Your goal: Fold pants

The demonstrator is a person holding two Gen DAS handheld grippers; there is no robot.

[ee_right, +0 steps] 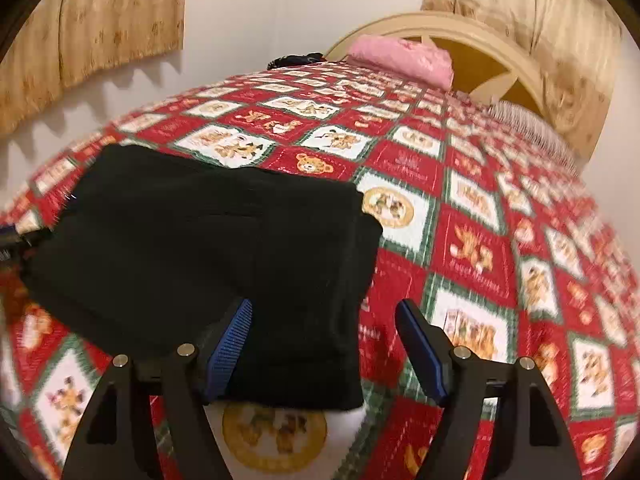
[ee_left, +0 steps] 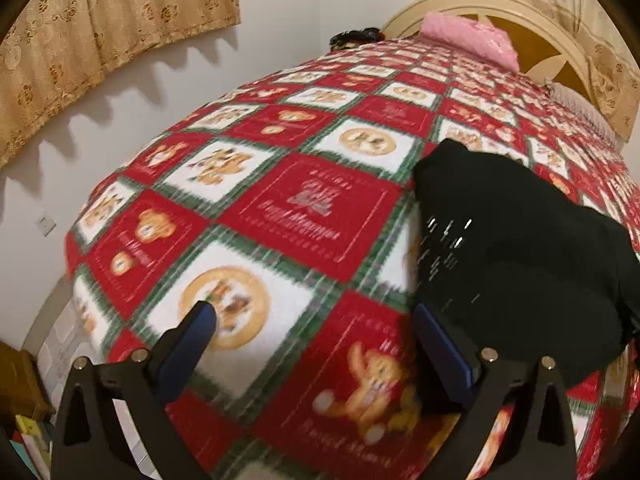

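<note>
The black pants (ee_right: 208,248) lie folded in a thick, roughly square bundle on the red, white and green teddy-bear bedspread (ee_right: 472,248). In the left wrist view the pants (ee_left: 520,248) sit to the right. My left gripper (ee_left: 316,316) is open and empty, over the bedspread just left of the bundle; its right finger is near the bundle's edge. My right gripper (ee_right: 324,312) is open and empty above the bundle's near right corner, its left finger over the fabric. The left gripper's tip shows at the far left of the right wrist view (ee_right: 16,236).
A pink pillow (ee_right: 404,60) lies by the cream headboard (ee_right: 480,44) at the far end. A dark object (ee_right: 296,59) sits at the bed's far left corner. The wall and curtains (ee_left: 100,20) run along the left side. A wooden stand (ee_left: 20,380) is on the floor, lower left.
</note>
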